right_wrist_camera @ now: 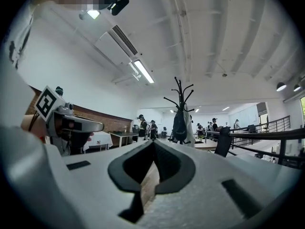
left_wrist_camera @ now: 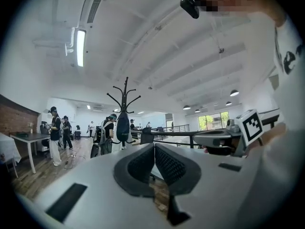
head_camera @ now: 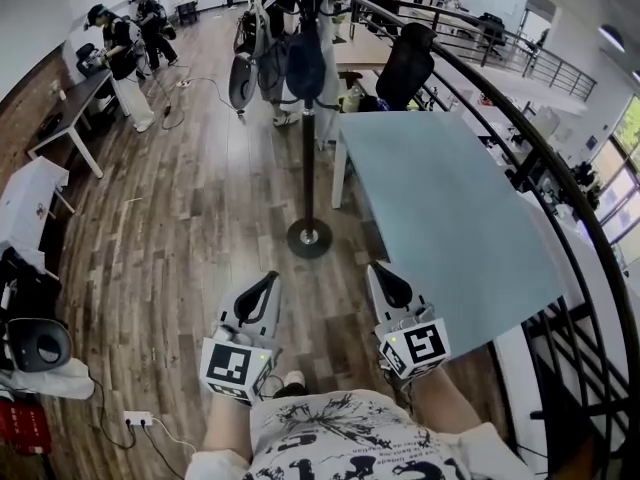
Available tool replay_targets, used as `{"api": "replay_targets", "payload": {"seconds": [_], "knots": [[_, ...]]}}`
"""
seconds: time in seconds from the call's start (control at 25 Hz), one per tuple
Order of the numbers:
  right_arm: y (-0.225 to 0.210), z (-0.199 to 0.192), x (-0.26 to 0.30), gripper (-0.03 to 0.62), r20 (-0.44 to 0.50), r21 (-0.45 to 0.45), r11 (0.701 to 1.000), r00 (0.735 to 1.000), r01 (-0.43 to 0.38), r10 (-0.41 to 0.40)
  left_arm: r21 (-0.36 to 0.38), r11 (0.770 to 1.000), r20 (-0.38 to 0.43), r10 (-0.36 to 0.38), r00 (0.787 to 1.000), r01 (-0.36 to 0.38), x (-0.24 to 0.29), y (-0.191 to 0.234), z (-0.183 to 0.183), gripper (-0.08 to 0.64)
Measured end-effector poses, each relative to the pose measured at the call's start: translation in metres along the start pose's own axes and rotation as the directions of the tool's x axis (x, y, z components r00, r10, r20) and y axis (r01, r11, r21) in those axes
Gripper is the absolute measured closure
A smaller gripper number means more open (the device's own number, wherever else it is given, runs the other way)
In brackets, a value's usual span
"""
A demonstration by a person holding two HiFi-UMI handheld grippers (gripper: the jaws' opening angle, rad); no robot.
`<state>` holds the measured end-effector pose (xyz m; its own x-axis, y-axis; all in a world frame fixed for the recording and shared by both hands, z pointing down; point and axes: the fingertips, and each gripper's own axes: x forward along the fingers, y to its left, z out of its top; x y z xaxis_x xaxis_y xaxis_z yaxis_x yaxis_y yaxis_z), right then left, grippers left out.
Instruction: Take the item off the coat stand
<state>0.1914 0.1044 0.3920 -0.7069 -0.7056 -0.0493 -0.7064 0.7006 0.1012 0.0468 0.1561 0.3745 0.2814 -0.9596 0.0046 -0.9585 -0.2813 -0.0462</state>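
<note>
**So: both claws shut and empty, the stand well ahead**

Far off on my left, people (head_camera: 125,48) stand by a desk (head_camera: 70,108) on the wooden floor (head_camera: 190,228). My left claw (head_camera: 268,280) points level. Its jaws are pressed together at the tips and nothing is caught between them. Ahead of both claws and well apart from them, the coat stand (head_camera: 308,148) rises from its round base. The dark item (head_camera: 305,63) hangs high on it from the hooks, beside a pale cloth (right_wrist_camera: 189,128). Neither claw touches it. My right claw (head_camera: 385,273) is also level, just beside the near corner of the pale blue table (head_camera: 440,208). Its jaws are closed on nothing, and only floor shows through the gap behind the pads. Past the table's far end there is a dark office chair (head_camera: 405,63). A black railing (head_camera: 560,188) curves along my right side.
</note>
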Motion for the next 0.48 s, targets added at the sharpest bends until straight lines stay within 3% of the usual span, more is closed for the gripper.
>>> {"api": "replay_targets", "payload": {"seconds": [0.48], "knots": [[0.038,-0.016,0.113,0.6,-0.013,0.069,0.993,0.995,0.098,-0.097,-0.005,1.0,-0.027,-0.014,1.0,0.014,0.01,0.131,-0.021,0.555]]}}
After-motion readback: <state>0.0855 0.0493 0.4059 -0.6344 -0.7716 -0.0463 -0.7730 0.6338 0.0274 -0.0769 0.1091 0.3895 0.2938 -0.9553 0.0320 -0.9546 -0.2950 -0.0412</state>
